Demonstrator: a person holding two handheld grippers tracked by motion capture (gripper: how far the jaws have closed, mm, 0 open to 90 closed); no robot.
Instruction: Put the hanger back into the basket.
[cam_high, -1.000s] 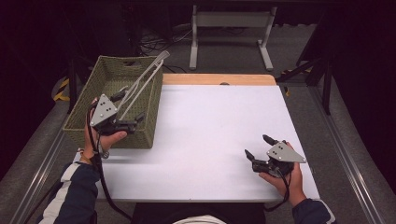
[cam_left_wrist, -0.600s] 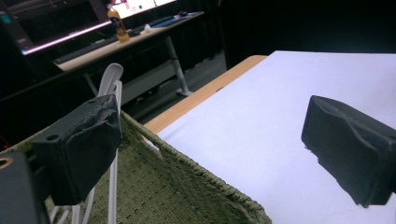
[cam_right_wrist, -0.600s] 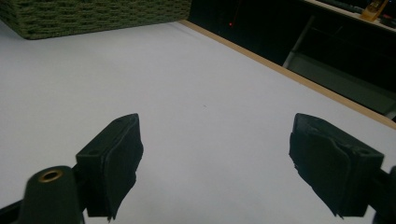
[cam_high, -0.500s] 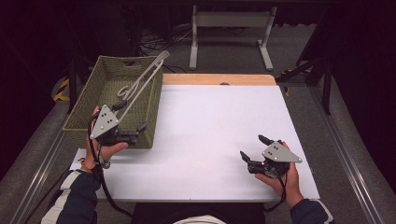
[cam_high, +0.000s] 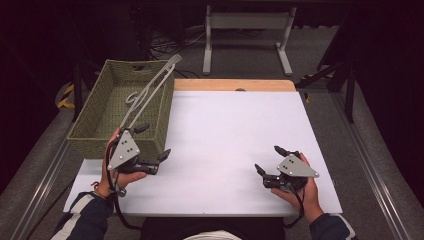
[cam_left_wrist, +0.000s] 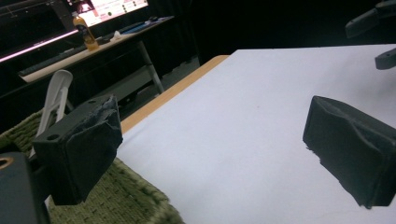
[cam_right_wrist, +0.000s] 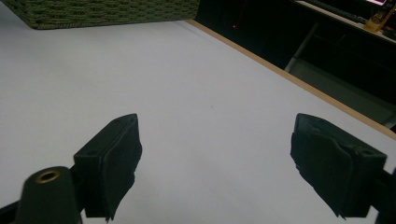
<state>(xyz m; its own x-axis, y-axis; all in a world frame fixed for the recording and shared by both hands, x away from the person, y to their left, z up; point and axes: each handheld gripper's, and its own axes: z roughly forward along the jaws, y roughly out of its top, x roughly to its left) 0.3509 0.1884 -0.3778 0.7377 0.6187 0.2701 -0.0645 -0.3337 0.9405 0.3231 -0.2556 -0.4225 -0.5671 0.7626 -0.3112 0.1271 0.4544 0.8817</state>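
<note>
Two claws, left claw (cam_high: 153, 141) and right claw (cam_high: 268, 160), gape over the table (cam_high: 225, 130).

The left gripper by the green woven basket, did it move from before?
Yes. The left gripper has come back toward the person, from over the green woven basket to just past its near corner, above the white table. Its jaws are open.

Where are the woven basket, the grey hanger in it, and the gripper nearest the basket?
woven basket (cam_high: 89, 141): high view, on its near green wall.
grey hanger (cam_high: 150, 93): high view, on its long arm leaning over the basket's rim.
left gripper (cam_high: 152, 144): high view, midway between its open jaw tips.
</note>
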